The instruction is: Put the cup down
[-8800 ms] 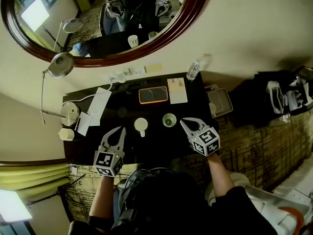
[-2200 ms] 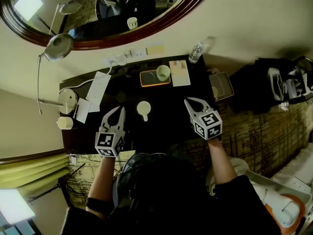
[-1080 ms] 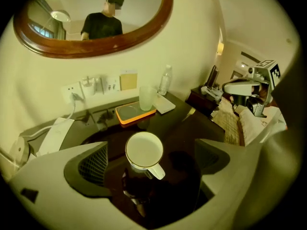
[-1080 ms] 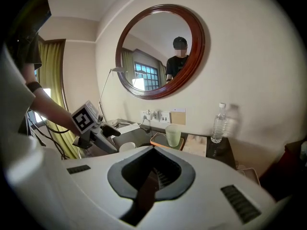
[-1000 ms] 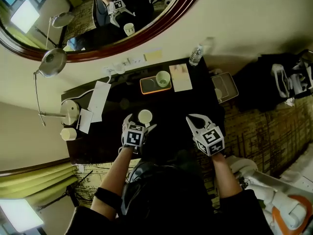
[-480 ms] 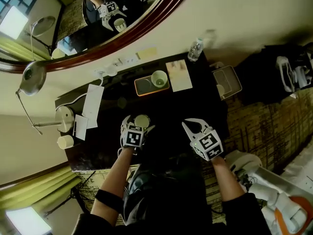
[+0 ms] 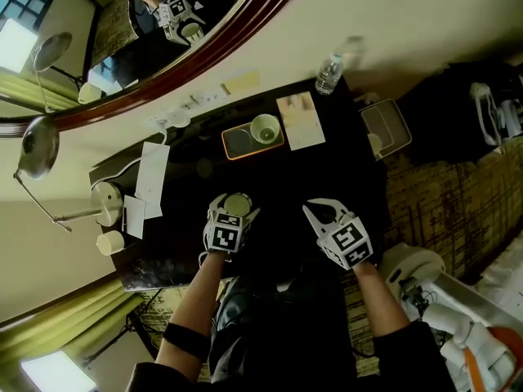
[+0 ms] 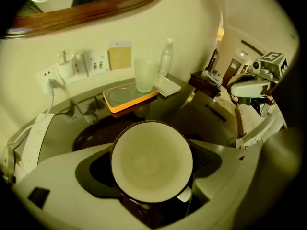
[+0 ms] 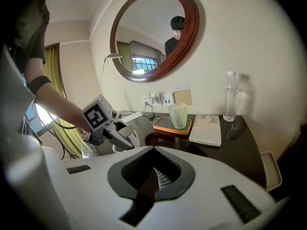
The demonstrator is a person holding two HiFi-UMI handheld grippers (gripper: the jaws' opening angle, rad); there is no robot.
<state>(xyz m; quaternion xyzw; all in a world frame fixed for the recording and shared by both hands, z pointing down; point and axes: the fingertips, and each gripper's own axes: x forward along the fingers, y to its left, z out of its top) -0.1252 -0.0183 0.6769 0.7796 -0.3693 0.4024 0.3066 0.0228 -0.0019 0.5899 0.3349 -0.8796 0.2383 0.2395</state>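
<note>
1. Cup (image 7: 238, 205): pale and empty, it stands upright between the two jaws of the left claw (image 7: 236, 206). Its open mouth faces up at the left gripper view.
2. The left claw's jaws have just been closing with the cup between them. Both jaw tips now meet the cup's sides, one on each flank, so this claw is clamped on the cup.
3. Cup and left claw are over the near middle of the dark tabletop (image 7: 278, 174). Whether the cup's base rests on the surface cannot be told.
4. The right claw (image 7: 307, 209) has its jaws together with nothing between them. It is held over the near right part of the tabletop, well apart from the cup.
5. Beyond the cup, near the wall, lies an orange tray (image 7: 237, 144) with a frosted tumbler (image 7: 265, 128) upright on its right end.
6. A booklet (image 7: 300, 121) lies just beside the tray on its right, and a water bottle (image 7: 327, 73) stands at the far right corner.
</note>
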